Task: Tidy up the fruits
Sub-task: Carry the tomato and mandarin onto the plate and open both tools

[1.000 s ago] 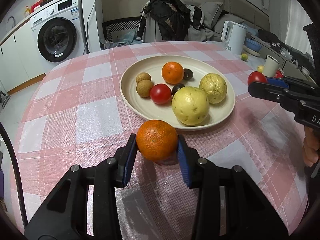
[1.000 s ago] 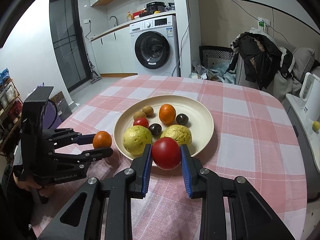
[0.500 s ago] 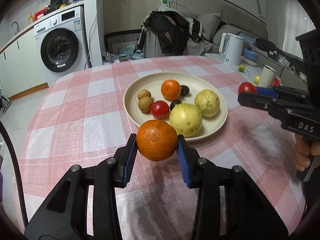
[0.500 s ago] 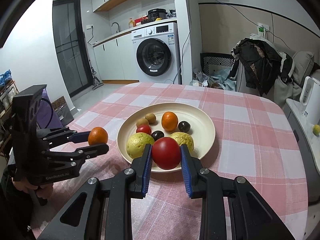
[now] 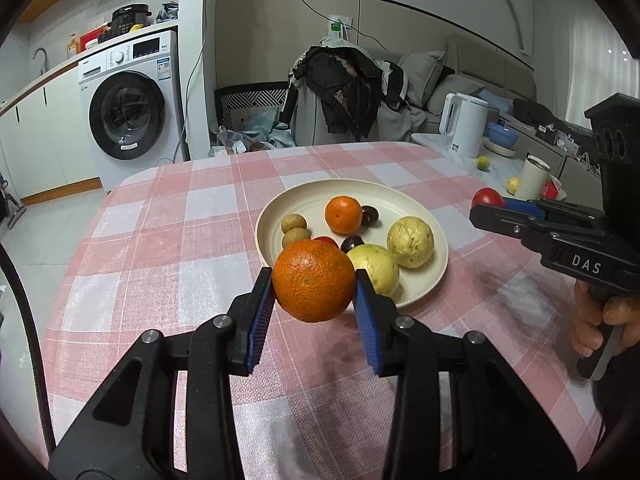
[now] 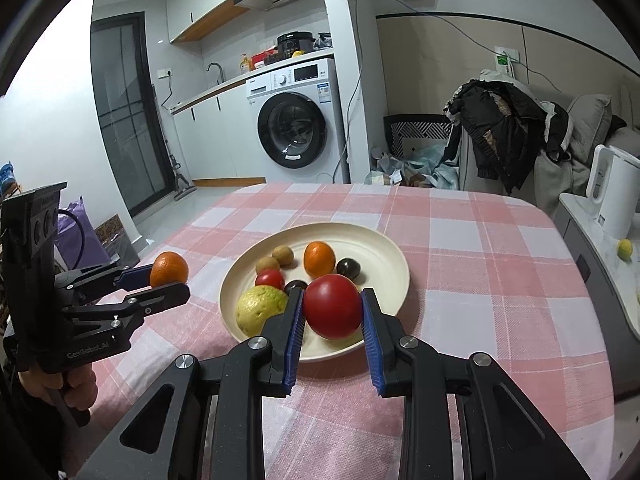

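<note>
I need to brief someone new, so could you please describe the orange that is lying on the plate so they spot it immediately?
On the pink-and-white checked tablecloth sits a round cream plate of mixed fruit. The small round orange lies toward its far side, beside a dark purple round fruit. It is the only orange-coloured fruit on the plate; the other orange is held off the plate in the left tool.

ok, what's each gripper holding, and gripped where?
Left gripper clamps an orange across its sides. Right gripper clamps a red tomato the same way.
</note>
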A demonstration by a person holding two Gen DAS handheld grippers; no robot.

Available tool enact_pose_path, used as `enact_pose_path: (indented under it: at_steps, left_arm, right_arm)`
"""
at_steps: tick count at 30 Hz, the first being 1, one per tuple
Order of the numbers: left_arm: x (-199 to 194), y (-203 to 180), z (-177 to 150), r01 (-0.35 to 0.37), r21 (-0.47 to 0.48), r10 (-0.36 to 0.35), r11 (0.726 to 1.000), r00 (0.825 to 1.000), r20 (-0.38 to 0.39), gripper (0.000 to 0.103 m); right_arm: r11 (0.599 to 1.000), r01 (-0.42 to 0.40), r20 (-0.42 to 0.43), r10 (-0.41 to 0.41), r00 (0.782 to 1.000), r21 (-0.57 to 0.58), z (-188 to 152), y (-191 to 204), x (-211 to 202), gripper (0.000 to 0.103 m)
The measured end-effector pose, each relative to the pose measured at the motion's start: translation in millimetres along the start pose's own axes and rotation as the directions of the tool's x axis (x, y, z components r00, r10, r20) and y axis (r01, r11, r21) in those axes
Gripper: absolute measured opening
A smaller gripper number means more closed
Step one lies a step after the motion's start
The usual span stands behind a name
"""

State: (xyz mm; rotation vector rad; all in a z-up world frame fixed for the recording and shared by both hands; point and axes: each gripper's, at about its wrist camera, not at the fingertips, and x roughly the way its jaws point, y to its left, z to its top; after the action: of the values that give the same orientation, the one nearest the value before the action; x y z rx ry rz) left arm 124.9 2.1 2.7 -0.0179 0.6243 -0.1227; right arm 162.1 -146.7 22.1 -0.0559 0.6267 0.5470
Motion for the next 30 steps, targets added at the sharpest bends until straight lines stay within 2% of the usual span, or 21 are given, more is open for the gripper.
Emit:
enact_pose_path:
  at_steps: [9, 16, 23, 30]
  left_arm:
    - [-6.3, 0.0, 10.9, 0.004, -0.012, -0.004, 1.000, 0.999, 0.045, 0.036]
    - [-1.1, -4.2, 22.7, -0.001, -0.007, 0.002, 1.000, 0.997, 0.072, 0.036]
    - [13.1, -4.5, 29.1, -0.013, -0.015, 0.015, 1.000, 0.995, 0.101, 0.036]
    - [35.3, -1.2, 24.2, -0.033, -0.016, 0.034, 0.999, 0.996, 0.082, 0.036]
  right_arm:
    - [1.000, 0.012, 0.045, -0.012, 0.999, 0.010, 22.7, -4.4, -6.9, 0.028]
    - [0.999, -0.003, 0.052, 0.001, 0.999, 0.043, 34.3, -13.1, 3.0, 0.028]
    - [0.996, 0.000, 0.033, -0.003, 0.999, 0.085, 33.5, -26.7, 26.9, 0.028]
    - [0.992, 0.010, 0.008, -0.011, 1.000, 0.123, 23.2, -37.3, 45.3, 0.028]
